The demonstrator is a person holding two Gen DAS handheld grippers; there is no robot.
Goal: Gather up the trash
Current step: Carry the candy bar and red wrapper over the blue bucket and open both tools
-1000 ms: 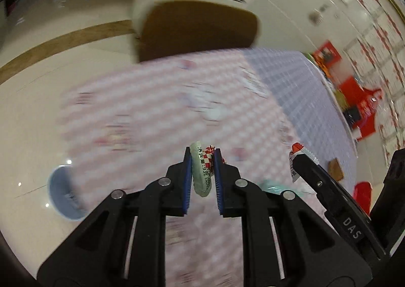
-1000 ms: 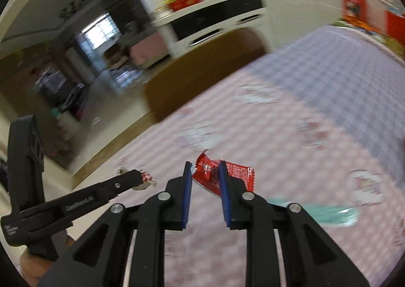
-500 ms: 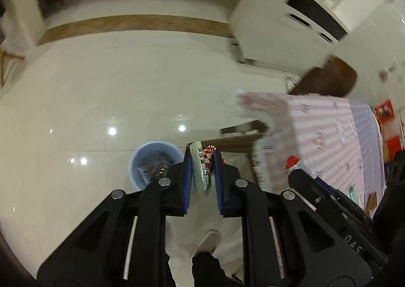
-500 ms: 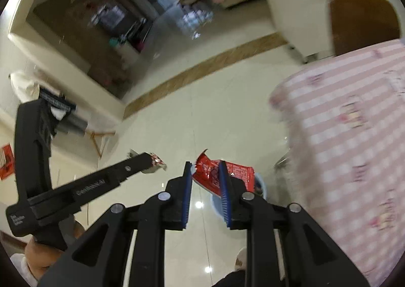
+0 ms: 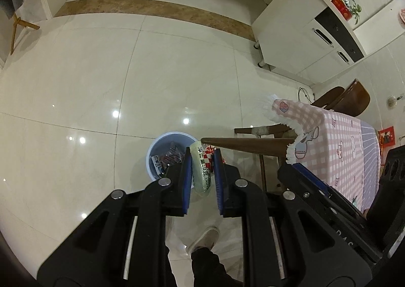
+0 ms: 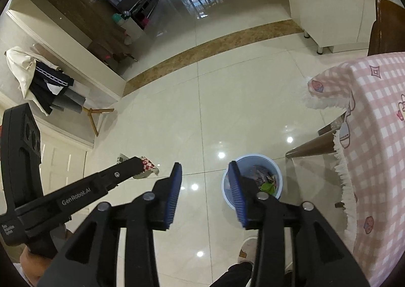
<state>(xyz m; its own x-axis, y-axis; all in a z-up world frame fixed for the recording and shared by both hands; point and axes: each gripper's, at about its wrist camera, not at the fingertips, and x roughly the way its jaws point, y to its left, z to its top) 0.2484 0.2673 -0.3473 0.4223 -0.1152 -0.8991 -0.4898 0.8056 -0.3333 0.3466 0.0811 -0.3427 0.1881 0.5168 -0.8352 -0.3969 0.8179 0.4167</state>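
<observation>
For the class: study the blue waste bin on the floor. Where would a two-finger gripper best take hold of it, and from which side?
Grip the blue bin by its rim, coming from above: it stands upright with an open top, so one finger probably fits inside the thin wall and one outside. Its round body looks too wide to span.

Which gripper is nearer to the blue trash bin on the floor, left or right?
Right. The right gripper hangs open with one fingertip over the blue trash bin. The left gripper, shut on a wrapper, is beside the bin's rim.
</observation>
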